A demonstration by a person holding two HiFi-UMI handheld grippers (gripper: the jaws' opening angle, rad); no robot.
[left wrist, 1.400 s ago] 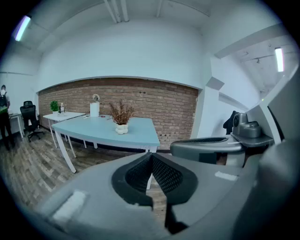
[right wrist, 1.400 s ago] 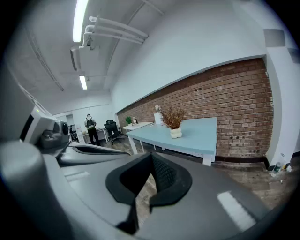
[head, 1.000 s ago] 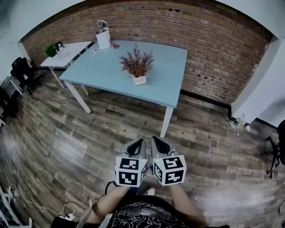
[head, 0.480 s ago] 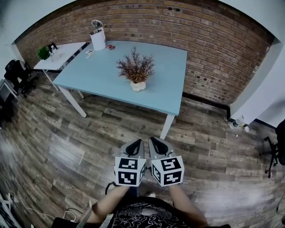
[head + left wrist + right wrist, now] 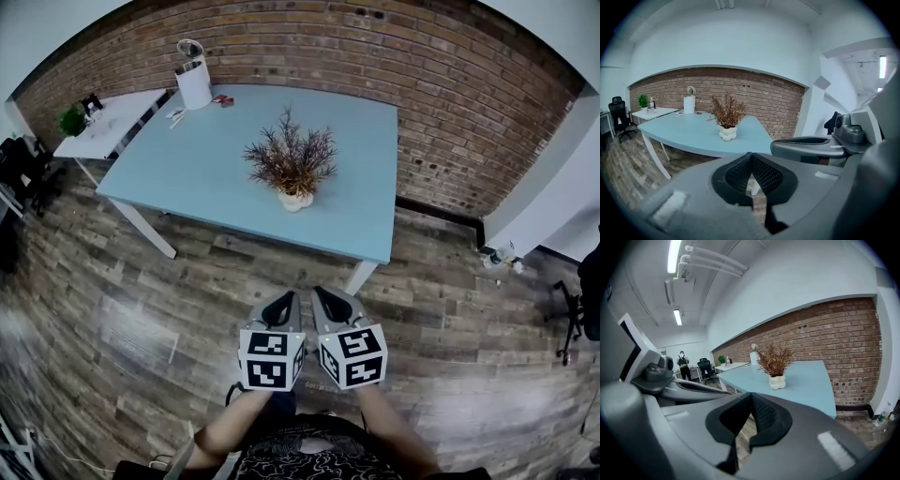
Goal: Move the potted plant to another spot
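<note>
Two hand-held grey tools are in view, side by side and close to the person's body, above a dark wood-plank floor. The left gripper has its jaws together, pads meeting at the tips with nothing between them, as its own view confirms. The right gripper is in the same state, jaws closed and empty. Each carries a cube with black-and-white square markers at its rear, and both point towards the far table. The potted plant, brown twiggy foliage in a lumpy white pot, stands upright on a light blue rectangular table, right of the table's centre and towards its near edge. It is well apart from both grippers and shows ahead of the jaws in the left gripper view and the right gripper view. A white cylindrical container stands at the table's far left corner. A white side table adjoins on the far left and carries a small green plant. A red brick wall runs behind both tables. A black office chair stands at the far left. A person stands in the far background of the right gripper view.
</note>
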